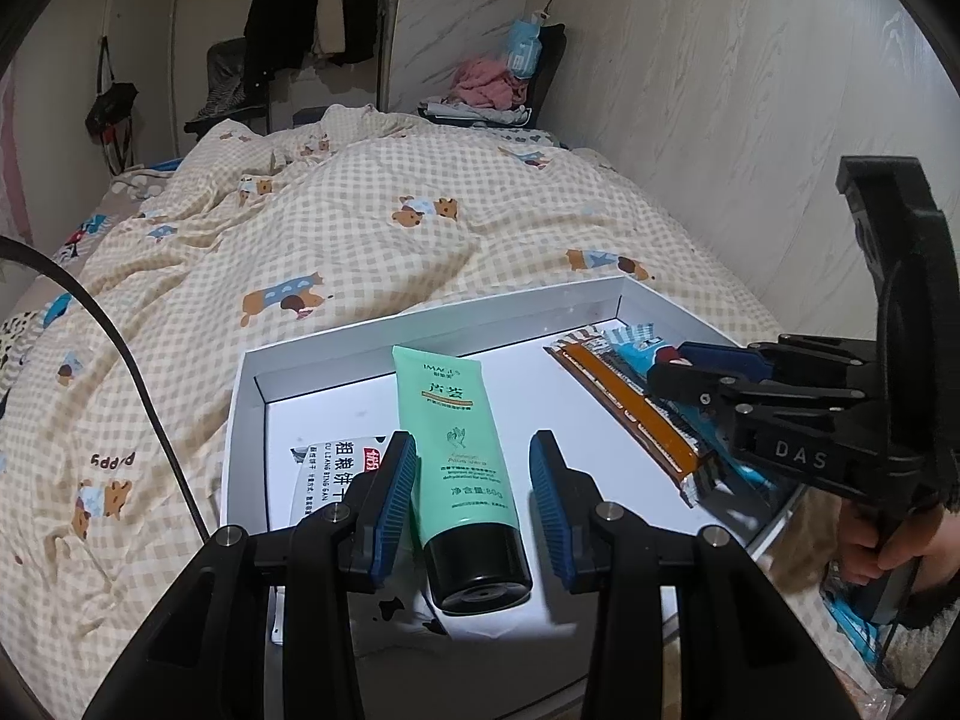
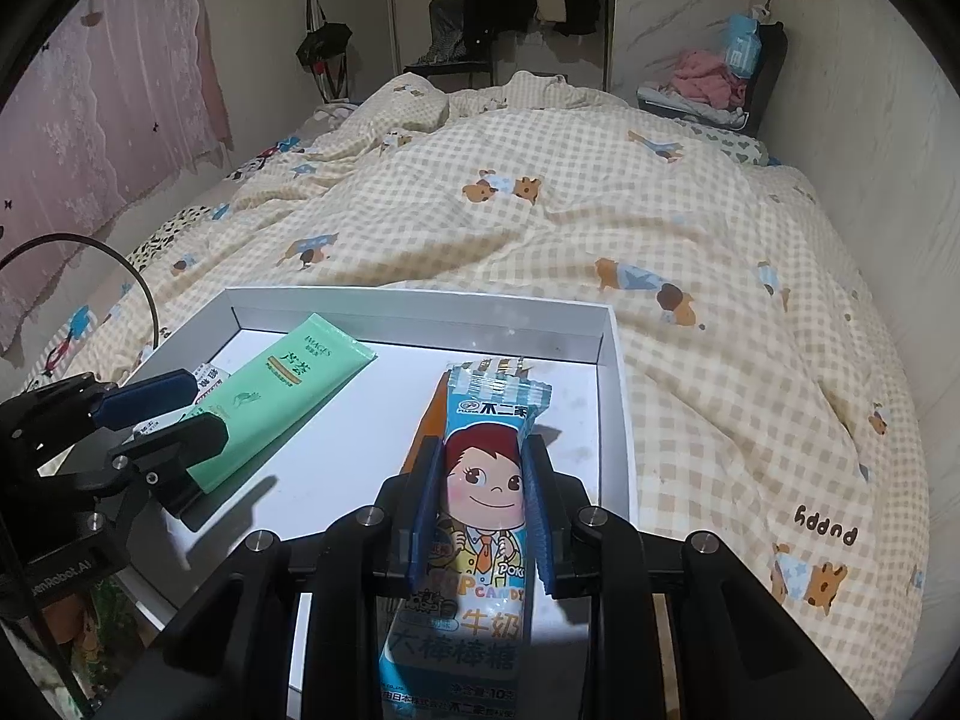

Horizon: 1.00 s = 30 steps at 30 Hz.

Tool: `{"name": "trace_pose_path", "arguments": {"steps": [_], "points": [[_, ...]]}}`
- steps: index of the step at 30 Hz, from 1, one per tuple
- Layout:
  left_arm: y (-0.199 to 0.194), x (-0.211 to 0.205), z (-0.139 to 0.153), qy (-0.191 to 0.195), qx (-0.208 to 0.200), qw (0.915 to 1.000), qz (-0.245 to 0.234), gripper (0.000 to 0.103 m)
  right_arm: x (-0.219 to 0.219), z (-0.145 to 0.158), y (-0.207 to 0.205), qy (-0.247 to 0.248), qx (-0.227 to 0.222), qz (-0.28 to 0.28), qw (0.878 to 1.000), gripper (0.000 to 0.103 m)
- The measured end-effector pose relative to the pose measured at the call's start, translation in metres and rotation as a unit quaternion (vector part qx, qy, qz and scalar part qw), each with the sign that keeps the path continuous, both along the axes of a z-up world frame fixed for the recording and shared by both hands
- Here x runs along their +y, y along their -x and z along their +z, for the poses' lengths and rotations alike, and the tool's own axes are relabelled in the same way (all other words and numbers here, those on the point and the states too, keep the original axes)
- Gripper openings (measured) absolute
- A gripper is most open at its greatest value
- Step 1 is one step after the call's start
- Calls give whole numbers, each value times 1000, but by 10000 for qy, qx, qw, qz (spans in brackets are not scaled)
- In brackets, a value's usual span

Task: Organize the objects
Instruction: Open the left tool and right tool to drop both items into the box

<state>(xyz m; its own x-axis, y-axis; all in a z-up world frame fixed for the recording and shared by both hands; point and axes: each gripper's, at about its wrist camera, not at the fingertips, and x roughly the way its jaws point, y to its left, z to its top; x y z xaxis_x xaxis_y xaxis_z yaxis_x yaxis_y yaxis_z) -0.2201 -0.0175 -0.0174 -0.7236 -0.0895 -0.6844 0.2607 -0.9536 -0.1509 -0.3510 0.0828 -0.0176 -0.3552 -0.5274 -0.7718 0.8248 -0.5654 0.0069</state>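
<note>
- Right hand-held gripper (image 2: 480, 510) pinches the blue candy packet (image 2: 480, 540) over the right side of the white tray (image 2: 609, 360) on the bed (image 2: 720, 210); I'd lower it flat beside the orange packet (image 1: 636, 408) before letting go.
- Left hand-held gripper (image 1: 474, 498) stands part-open astride the green tube (image 1: 462, 450), pads not pressing (tube lies in the tray).
- Only the left view shows the orange packet's full length and the biscuit pack (image 1: 336, 474); the right one reads the candy's label.
</note>
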Motion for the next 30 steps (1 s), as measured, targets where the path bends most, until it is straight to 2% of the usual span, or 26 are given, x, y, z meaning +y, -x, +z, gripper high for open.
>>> {"name": "trace_pose_path", "arguments": {"steps": [7,12,14,19,21,23,26,30], "points": [[-1,1,3,-34,45,10000,-54,44,0,1,0,8,-77,45,10000,31],[-2,1,3,5,49,10000,-47,44,-3,1,-5,30,-95,232,9997,47],[-2,2,4,31,69,10000,-48,44,-4,3,-8,-17,26,199,9998,48],[-4,3,7,67,122,9999,-52,48,2,8,-5,150,-59,157,9997,49],[-5,4,9,83,166,9998,-51,48,5,10,-2,249,-120,111,9996,61],[-6,4,12,108,207,9997,-48,49,11,19,-4,528,-19,192,9984,61],[-11,2,18,126,334,9994,-16,56,19,36,-10,856,105,348,9957,61],[-21,-3,32,-36,602,9982,28,57,28,54,-16,1194,178,418,9918,61]]}}
